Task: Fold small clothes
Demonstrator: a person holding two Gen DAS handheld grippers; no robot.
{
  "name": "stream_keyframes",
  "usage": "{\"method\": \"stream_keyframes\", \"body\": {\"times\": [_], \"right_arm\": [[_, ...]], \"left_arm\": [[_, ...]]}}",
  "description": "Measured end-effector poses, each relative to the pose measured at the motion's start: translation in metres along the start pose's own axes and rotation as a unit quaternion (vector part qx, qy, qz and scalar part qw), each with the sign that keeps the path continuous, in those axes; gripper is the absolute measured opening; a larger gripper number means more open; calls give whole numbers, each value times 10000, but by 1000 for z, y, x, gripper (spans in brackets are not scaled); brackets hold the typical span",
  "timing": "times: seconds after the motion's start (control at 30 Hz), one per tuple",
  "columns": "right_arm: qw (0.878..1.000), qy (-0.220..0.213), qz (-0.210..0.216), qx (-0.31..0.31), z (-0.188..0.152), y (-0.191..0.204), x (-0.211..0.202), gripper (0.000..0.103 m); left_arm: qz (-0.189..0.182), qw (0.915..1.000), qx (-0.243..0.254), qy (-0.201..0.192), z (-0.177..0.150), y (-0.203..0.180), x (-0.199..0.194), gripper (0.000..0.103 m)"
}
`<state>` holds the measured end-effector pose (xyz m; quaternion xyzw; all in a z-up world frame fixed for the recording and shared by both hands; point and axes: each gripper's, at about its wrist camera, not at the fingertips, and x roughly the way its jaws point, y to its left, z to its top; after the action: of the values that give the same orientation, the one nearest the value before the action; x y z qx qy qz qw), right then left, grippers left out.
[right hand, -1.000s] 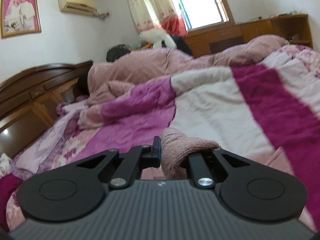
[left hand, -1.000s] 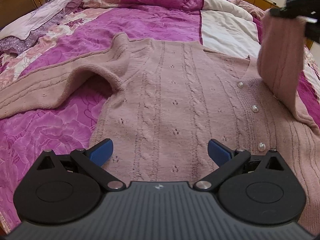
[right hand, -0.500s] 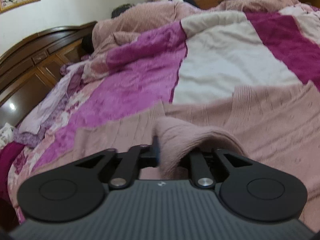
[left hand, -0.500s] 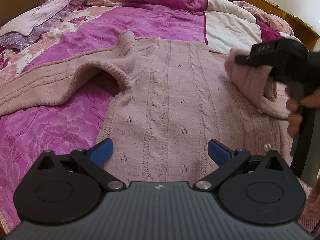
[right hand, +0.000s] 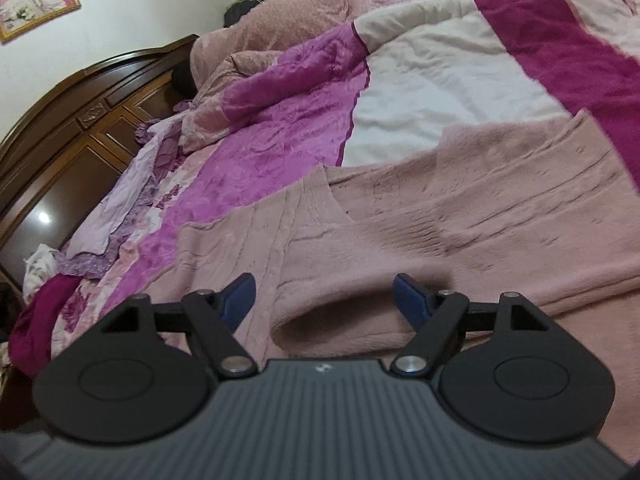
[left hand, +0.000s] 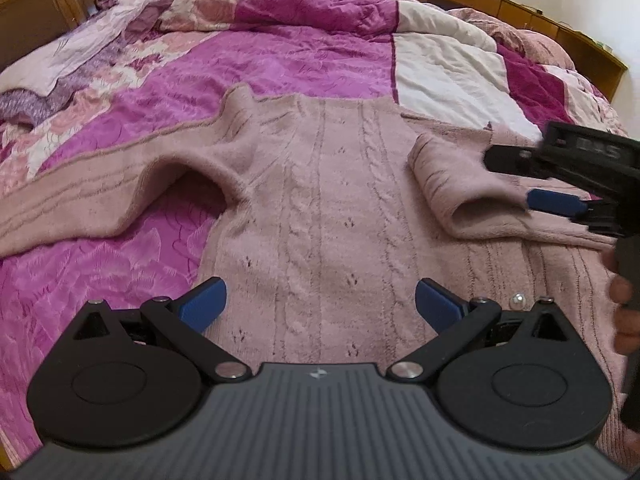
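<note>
A pink cable-knit cardigan (left hand: 320, 208) with pearl buttons lies flat on the bed. Its left sleeve (left hand: 100, 192) stretches out to the left. Its right sleeve (left hand: 452, 184) is folded across the chest, cuff pointing left. My right gripper (left hand: 520, 182) sits low over that sleeve, held by a person's hand (left hand: 624, 292). In the right wrist view the right gripper (right hand: 325, 296) has its jaws opening, with the sleeve cuff (right hand: 340, 316) lying loose between them, untouched by the pads. My left gripper (left hand: 320, 304) hovers open over the cardigan's lower front with nothing between its fingers.
The bed is covered by a magenta, floral and white quilt (left hand: 280, 64). Rumpled pink bedding (right hand: 280, 28) is piled at the far end. A dark wooden headboard (right hand: 80, 120) stands at the left, and wooden cabinets (left hand: 520, 12) line the far wall.
The right gripper came down and leftward with the sleeve, laid it across the cardigan's chest, then opened and let go of the cuff. The left gripper has stayed in place.
</note>
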<state>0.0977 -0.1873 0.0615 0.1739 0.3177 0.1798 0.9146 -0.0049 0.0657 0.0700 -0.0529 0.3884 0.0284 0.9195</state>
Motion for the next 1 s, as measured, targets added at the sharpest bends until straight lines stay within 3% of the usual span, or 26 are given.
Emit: {"method": "stream_keyframes", "body": {"times": [0.13,0.33,0.67,0.87,1.0], "right_arm": [[9994,-243,-230,-107,5,-12,-28,78],[9935,-592,-969,64,2,-45,-51,78],[9786,-743,-1887,351,-18,-88,-39,78],[9774,-881,-1913,189,-27,-92,-33,77],[9786,-1052,-1697,503,-31,-102,-35,77]], "left_arm": [[-111,9998,173,-69,9,-8,-1,103],[-288,9983,499,-118,22,-32,4,103],[-557,9916,1097,-397,39,-86,16,103],[-655,9867,1384,-547,46,-116,32,103],[-790,9855,1407,-534,47,-129,48,103]]}}
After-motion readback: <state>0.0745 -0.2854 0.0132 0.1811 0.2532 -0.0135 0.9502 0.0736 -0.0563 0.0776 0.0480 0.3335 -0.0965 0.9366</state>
